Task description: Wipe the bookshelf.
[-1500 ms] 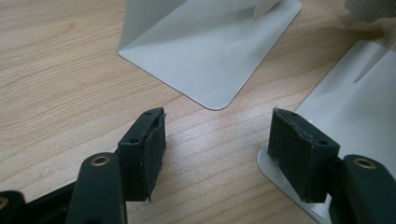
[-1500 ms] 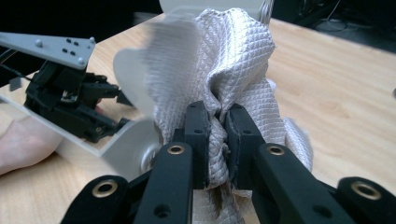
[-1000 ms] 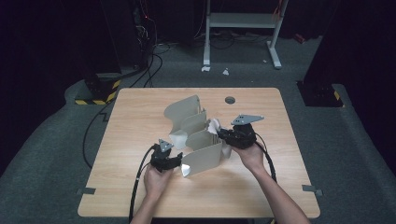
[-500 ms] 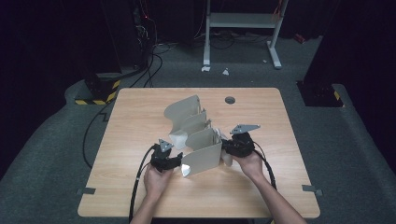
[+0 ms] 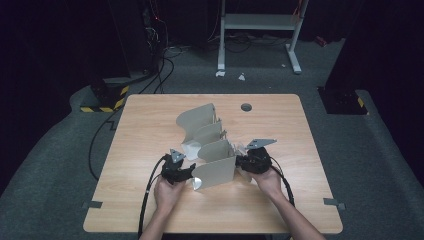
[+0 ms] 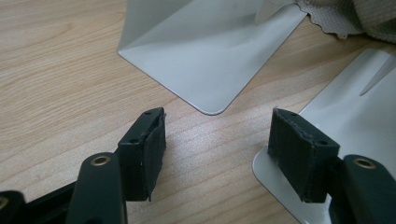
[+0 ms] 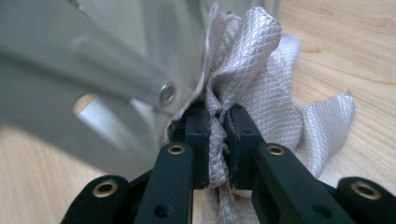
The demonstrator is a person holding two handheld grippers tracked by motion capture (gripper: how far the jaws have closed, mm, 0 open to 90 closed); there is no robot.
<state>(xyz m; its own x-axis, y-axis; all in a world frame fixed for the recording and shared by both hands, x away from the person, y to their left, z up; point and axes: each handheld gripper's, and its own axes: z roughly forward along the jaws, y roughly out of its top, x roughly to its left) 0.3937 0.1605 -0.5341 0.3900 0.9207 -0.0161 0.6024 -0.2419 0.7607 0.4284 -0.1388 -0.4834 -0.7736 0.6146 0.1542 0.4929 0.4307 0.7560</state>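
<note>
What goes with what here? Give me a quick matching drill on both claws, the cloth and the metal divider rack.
Things:
1. left claw
2. right claw
3. silver cloth
4. metal divider rack

States:
A. stands upright on the table between the two hands
B. bunched, pinched between two black pads
C. jaws apart over bare wood
D. jaws closed on fabric

Pairs: 1-C, 2-D, 3-B, 4-A

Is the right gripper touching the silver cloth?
Touching. In the right gripper view, the right gripper has both pads pressed against a bunched fold of the silver cloth, with no gap either side.
</note>
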